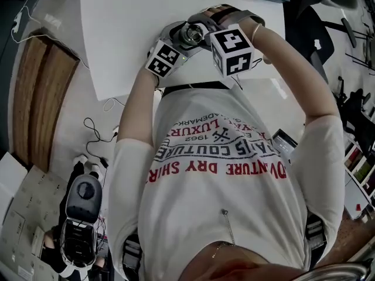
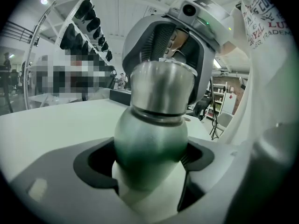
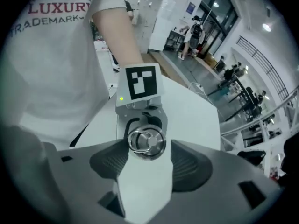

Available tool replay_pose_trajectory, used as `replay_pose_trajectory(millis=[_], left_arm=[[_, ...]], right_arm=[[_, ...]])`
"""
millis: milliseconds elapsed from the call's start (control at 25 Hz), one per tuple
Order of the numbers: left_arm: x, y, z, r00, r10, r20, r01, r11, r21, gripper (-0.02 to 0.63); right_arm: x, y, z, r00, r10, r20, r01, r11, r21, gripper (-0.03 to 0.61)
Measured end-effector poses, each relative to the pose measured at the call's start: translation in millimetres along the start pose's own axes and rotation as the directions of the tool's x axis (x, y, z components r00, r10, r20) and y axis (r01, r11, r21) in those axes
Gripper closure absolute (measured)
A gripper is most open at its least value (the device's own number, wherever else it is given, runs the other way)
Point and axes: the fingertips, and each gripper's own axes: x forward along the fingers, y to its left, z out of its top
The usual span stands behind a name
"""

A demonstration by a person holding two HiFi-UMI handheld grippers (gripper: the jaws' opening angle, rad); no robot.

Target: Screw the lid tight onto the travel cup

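Head view, place: my two grippers meet at the upper middle of the frame, over the white table (image 1: 117,28); the left gripper (image 1: 177,44) comes in from the left and the right gripper (image 1: 204,29) from the right; the travel cup (image 1: 192,35) sits between them, shiny top facing up.
Head view, fingers: too small here to read.
Left gripper view, hold: my left fingers are clamped on the round steel body of the travel cup (image 2: 150,148) at the lower middle; the dark pads (image 2: 93,164) hug it on both sides.
Left gripper view, lid: the lid (image 2: 162,85) is seated on the neck at the centre; the seam under it looks even, with no gap I can see; the right gripper (image 2: 180,45) looms just behind and above it.
Right gripper view, fingers: my right fingers stand wide; the ribbed pads (image 3: 187,164) lie either side of the lid (image 3: 147,141), apart from it; nothing is gripped.
Right gripper view, lid top: a ring (image 3: 139,139) lies flat on it.
Done, as I judge: lid on and threaded down.
Left to do: whether it is tight I cannot tell; I would close on the lid and give one more twist to make sure.
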Motion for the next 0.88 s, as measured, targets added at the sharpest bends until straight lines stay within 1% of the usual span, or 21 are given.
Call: replay_pose_trajectory(millis=[40, 80, 160, 240, 360, 440, 520, 600, 680, 880], left_arm=[[-0.1, 0.2, 0.2, 1.000, 0.000, 0.000, 0.000, 1.000, 0.000, 0.207], [-0.4, 0.6, 0.3, 1.000, 0.001, 0.000, -0.001, 1.000, -0.001, 0.207], [-1.5, 1.7, 0.4, 1.000, 0.001, 0.000, -0.001, 1.000, 0.000, 0.207], [-2.4, 3.1, -0.1, 1.000, 0.002, 0.000, -0.002, 1.000, 0.003, 0.207], [-3.3, 3.5, -1.7, 1.000, 0.003, -0.001, -0.003, 1.000, 0.003, 0.207], [-4.4, 4.4, -2.3, 1.000, 0.002, -0.002, -0.002, 1.000, 0.003, 0.207], [-3.9, 5.3, -3.0, 1.000, 0.001, -0.003, -0.001, 1.000, 0.003, 0.207], [-1.5, 4.0, -3.4, 1.000, 0.001, -0.004, -0.001, 1.000, 0.004, 0.207], [0.4, 0.7, -2.7, 1.000, 0.002, -0.004, -0.002, 1.000, 0.005, 0.207], [-2.7, 2.2, -1.2, 1.000, 0.006, -0.002, -0.006, 1.000, 0.007, 0.207]], right_arm=[[0.2, 1.5, 2.1, 1.000, 0.020, 0.004, -0.020, 0.999, -0.027, 0.298], [0.5, 2.1, 4.2, 0.999, 0.029, 0.013, -0.029, 0.998, -0.051, 0.324], [1.3, 0.6, 6.6, 0.999, 0.022, 0.035, -0.019, 0.997, -0.075, 0.331], [3.4, -2.1, 5.2, 0.999, -0.006, 0.054, 0.009, 0.998, -0.066, 0.333], [5.5, -3.6, 4.7, 0.996, -0.059, 0.063, 0.060, 0.998, -0.014, 0.333], [5.8, -5.5, 5.7, 0.994, -0.094, 0.061, 0.091, 0.994, 0.053, 0.333], [5.9, -7.8, 4.6, 0.991, -0.124, 0.047, 0.117, 0.983, 0.141, 0.334], [6.0, -8.4, 1.6, 0.988, -0.153, 0.023, 0.142, 0.954, 0.265, 0.333], [4.8, -7.0, -0.7, 0.984, -0.176, -0.011, 0.167, 0.910, 0.378, 0.333], [6.4, -12.9, 0.0, 0.972, -0.190, -0.135, 0.233, 0.830, 0.507, 0.333]])
